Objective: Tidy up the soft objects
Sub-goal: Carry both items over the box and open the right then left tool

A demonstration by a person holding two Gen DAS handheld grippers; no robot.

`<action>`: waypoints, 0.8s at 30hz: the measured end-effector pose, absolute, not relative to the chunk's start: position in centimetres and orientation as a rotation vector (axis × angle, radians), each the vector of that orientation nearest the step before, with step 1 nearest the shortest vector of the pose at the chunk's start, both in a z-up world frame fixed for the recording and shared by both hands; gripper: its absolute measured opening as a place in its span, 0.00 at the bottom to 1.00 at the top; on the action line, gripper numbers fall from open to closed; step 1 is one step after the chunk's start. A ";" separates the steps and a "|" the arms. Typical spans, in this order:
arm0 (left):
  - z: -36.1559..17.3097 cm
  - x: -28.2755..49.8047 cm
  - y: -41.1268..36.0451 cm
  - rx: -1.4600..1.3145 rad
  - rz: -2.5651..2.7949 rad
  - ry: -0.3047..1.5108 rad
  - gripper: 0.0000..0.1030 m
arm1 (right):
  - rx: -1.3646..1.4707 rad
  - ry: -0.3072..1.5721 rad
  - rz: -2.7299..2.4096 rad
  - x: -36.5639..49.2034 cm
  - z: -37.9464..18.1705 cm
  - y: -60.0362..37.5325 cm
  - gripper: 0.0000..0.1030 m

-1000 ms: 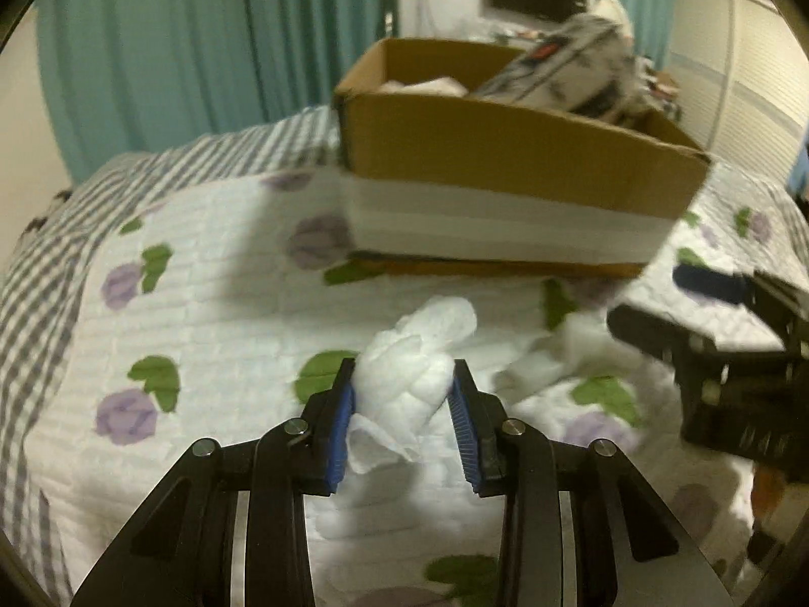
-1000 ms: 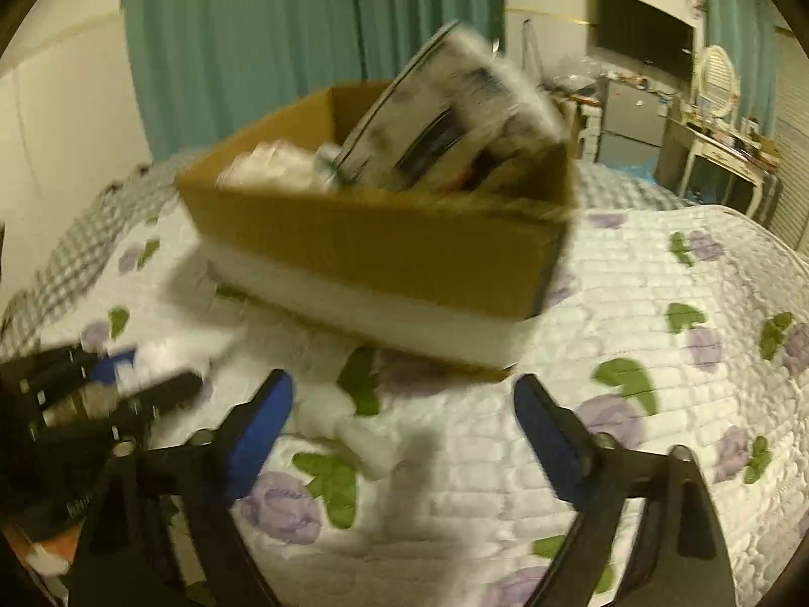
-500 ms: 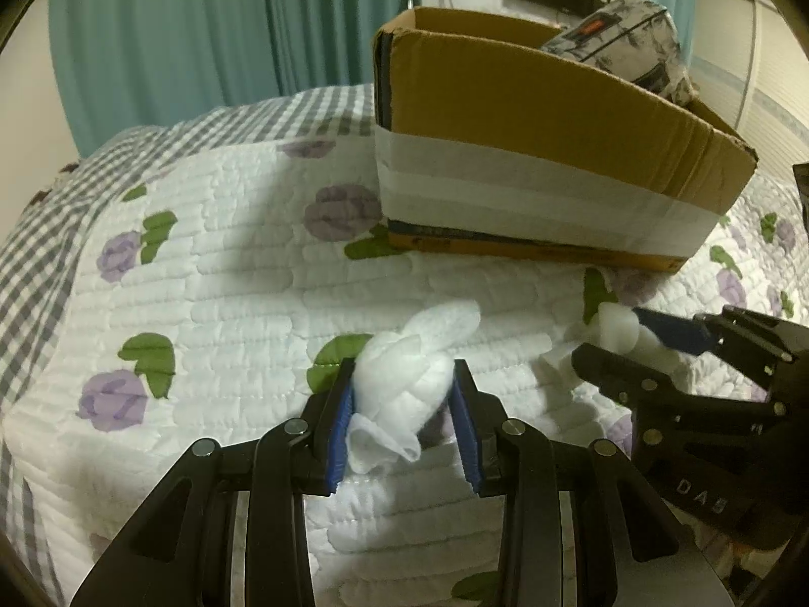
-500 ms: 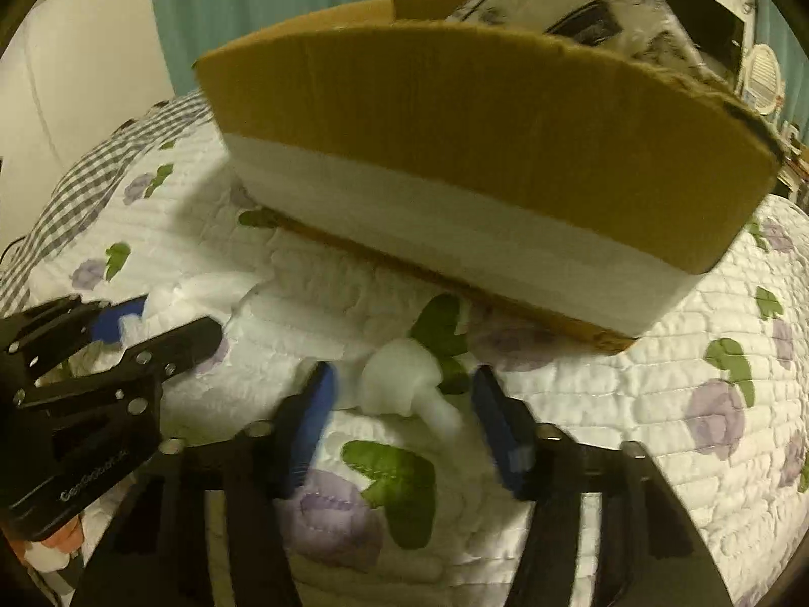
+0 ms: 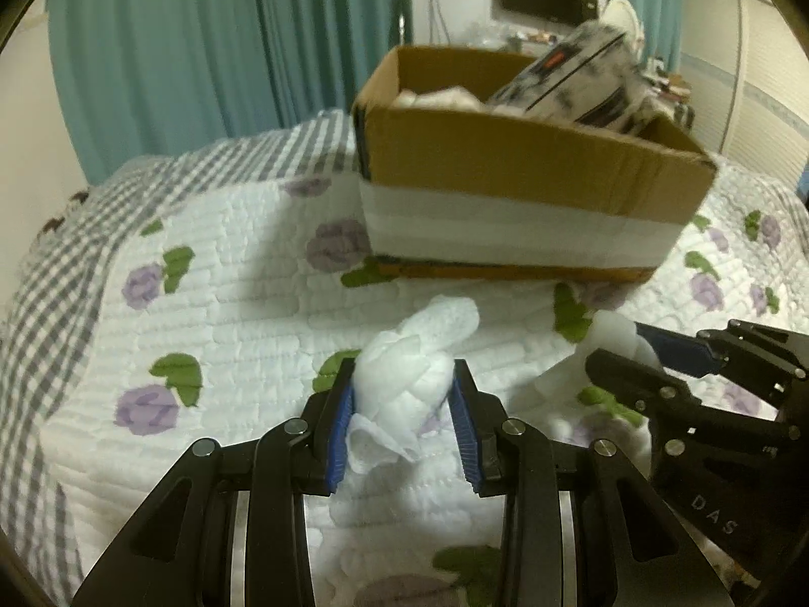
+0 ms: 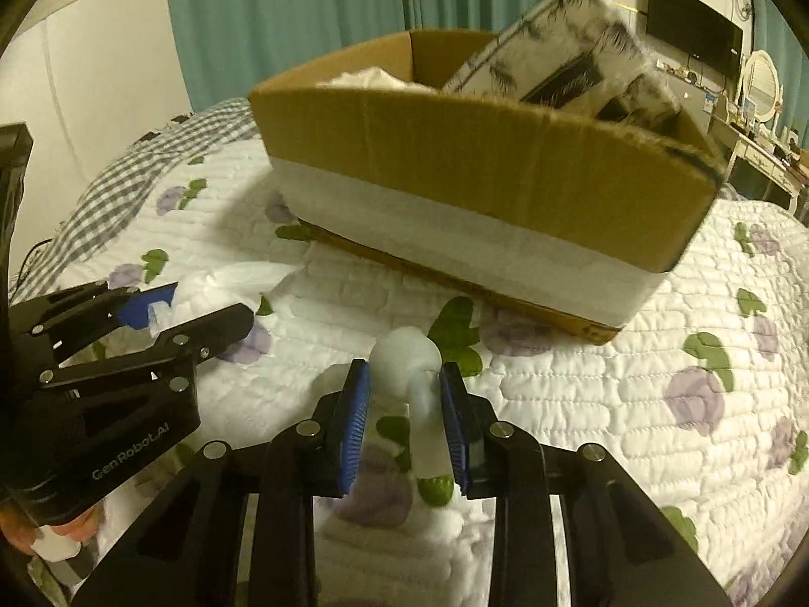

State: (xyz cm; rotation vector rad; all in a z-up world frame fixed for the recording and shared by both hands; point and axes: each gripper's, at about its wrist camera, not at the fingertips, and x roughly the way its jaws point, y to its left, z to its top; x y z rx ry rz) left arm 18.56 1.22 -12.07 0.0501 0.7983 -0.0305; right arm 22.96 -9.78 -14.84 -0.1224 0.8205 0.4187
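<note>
The left gripper [image 5: 403, 407], black with blue ribbed pads, is pinching a crumpled white tissue wad [image 5: 412, 369] between its fingers, the wad bulging up past the tips and trailing a loose fold below. In the right wrist view this same tool's black body is showing the white lettering "GenRobot.AI". The right gripper [image 6: 404, 404], of the same black-and-blue build, is squeezing a small rounded white cotton-like wad [image 6: 404, 361] whose thin tail is hanging down between the pads. In the left wrist view its side is showing the letters "DAS"; the rest of the word is cut off.

Both tools are hovering side by side over a white quilted bedspread printed with purple flowers and green leaves [image 5: 237, 303], which is giving way to a grey-and-white checked cover [image 5: 71, 273] at the far edge. Just beyond them, an open brown cardboard box with a wide white band around its lower half [image 6: 480, 187] is sitting on the bedspread, holding more white soft pieces [image 5: 437, 97] and a black-and-white patterned plastic package [image 6: 571, 71] leaning out over its rim; its print is too blurred to read. Teal curtains [image 5: 227, 45] are hanging behind.
</note>
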 end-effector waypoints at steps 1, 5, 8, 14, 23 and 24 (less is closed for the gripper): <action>-11.6 18.2 1.1 0.048 -0.036 0.792 0.34 | -0.120 0.813 0.416 22.6 -14.5 -9.8 0.27; -9.3 16.6 0.7 0.046 -0.048 0.754 0.34 | -0.116 0.763 0.400 20.8 -12.0 -10.5 0.27; -7.3 15.3 0.4 0.055 -0.061 0.720 0.34 | -0.122 0.702 0.383 19.6 -9.2 -11.0 0.27; -3.4 13.5 0.0 0.082 -0.081 0.636 0.34 | -0.098 0.596 0.357 17.8 -3.5 -12.5 0.27; 1.0 15.0 0.0 0.112 -0.099 0.535 0.34 | -0.088 0.503 0.357 18.7 2.1 -13.6 0.27; 1.2 15.5 0.0 0.113 -0.099 0.532 0.34 | -0.082 0.507 0.361 19.6 2.2 -13.7 0.27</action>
